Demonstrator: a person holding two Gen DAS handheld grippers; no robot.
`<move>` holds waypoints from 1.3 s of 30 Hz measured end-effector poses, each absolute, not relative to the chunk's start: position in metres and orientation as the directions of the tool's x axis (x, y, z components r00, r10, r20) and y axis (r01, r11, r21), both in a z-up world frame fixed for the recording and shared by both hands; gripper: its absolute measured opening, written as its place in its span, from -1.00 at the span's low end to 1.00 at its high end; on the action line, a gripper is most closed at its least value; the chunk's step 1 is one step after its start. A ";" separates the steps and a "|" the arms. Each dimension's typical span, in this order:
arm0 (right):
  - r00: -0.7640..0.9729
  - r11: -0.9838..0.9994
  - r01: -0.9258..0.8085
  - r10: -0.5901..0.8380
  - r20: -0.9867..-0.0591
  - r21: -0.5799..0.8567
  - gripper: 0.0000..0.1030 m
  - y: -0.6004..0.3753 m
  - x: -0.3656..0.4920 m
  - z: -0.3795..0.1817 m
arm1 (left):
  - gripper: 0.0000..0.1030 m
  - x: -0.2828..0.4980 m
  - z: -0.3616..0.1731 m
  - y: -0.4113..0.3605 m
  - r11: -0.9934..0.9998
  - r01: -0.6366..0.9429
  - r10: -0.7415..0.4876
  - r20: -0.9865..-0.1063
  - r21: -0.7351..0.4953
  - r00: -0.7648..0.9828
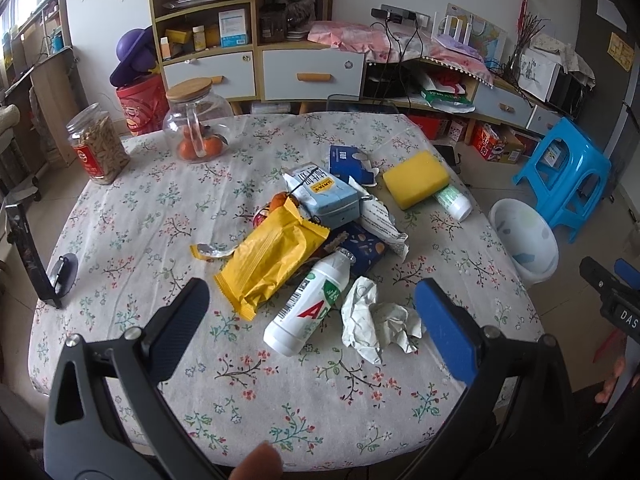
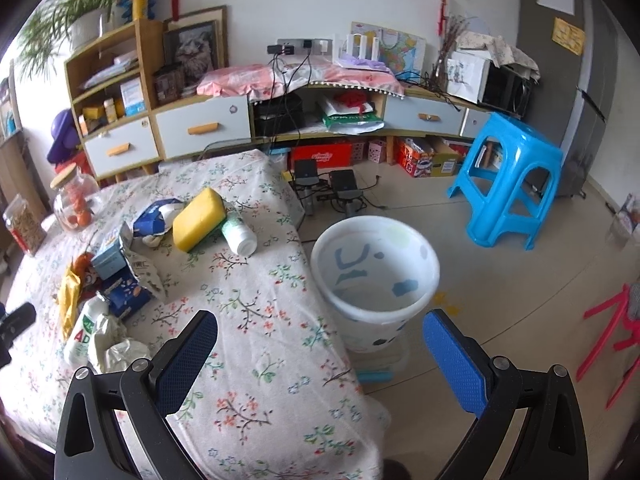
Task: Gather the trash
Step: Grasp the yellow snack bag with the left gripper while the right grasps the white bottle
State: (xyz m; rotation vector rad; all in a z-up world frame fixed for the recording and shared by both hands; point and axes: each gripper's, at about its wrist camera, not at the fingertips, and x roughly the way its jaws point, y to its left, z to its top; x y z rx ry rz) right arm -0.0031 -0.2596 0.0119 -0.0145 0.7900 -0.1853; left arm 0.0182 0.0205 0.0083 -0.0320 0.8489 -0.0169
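Observation:
A heap of trash lies mid-table: a yellow wrapper (image 1: 272, 256), a white bottle (image 1: 310, 306) on its side, crumpled paper (image 1: 376, 320), a light blue carton (image 1: 326, 196), a dark blue packet (image 1: 362, 250) and a yellow sponge (image 1: 416, 178). My left gripper (image 1: 310, 312) is open, hovering just short of the bottle and the paper. The white waste bin (image 2: 374, 276) stands on the floor at the table's right edge. Open and empty, my right gripper (image 2: 320, 344) hangs over that edge next to the bin. The paper (image 2: 114, 350) and sponge (image 2: 198, 220) show there too.
A glass jar of oranges (image 1: 198, 126) and a jar of snacks (image 1: 98, 144) stand at the table's far left. A small white bottle (image 1: 454, 200) lies by the sponge. A blue plastic stool (image 2: 510, 182) stands behind the bin, a red chair frame (image 2: 612, 336) at right. Cabinets line the wall.

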 end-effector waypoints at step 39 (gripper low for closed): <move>0.365 0.997 -0.022 0.071 -0.928 0.068 0.94 -0.233 0.218 -0.090 | 0.19 0.128 -0.062 0.057 0.975 0.158 -0.202 -0.919 -0.156 0.339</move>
